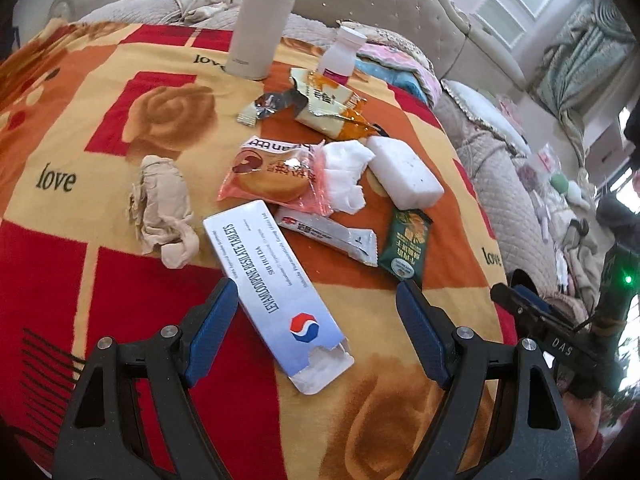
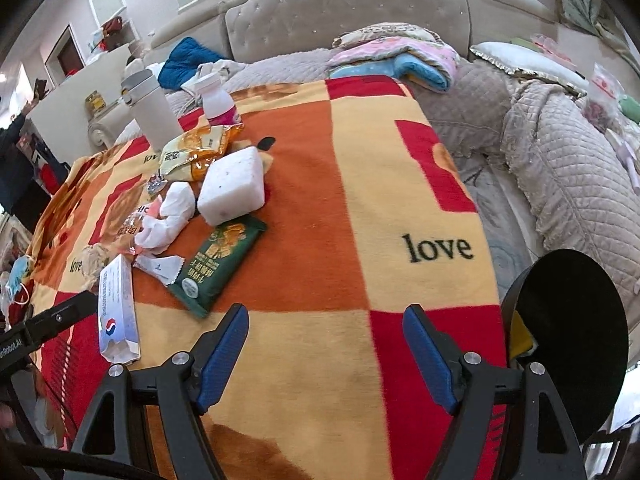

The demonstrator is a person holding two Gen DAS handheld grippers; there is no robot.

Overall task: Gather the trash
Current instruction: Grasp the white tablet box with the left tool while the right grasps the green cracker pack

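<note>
Litter lies on a red and orange blanket (image 1: pixel 80 120) that covers a bed. My left gripper (image 1: pixel 316 292) is open, its blue pads standing either side of a white tablet box (image 1: pixel 276 292) without touching it. Past the box are a silver sachet (image 1: pixel 332 236), a green snack packet (image 1: pixel 404 246), a pink pastry wrapper (image 1: pixel 272 176), white tissue (image 1: pixel 344 176) and a torn yellow wrapper (image 1: pixel 328 104). A beige crumpled wad (image 1: pixel 162 208) lies to the left. My right gripper (image 2: pixel 326 312) is open over bare blanket (image 2: pixel 400 200), right of the green packet (image 2: pixel 220 264).
A white foam block (image 2: pixel 234 188), a tall white flask (image 1: pixel 260 20) and a small bottle (image 1: pixel 340 56) stand among the litter. A round black bin (image 2: pixel 568 340) sits off the blanket's right edge. Folded quilts and a padded headboard lie behind.
</note>
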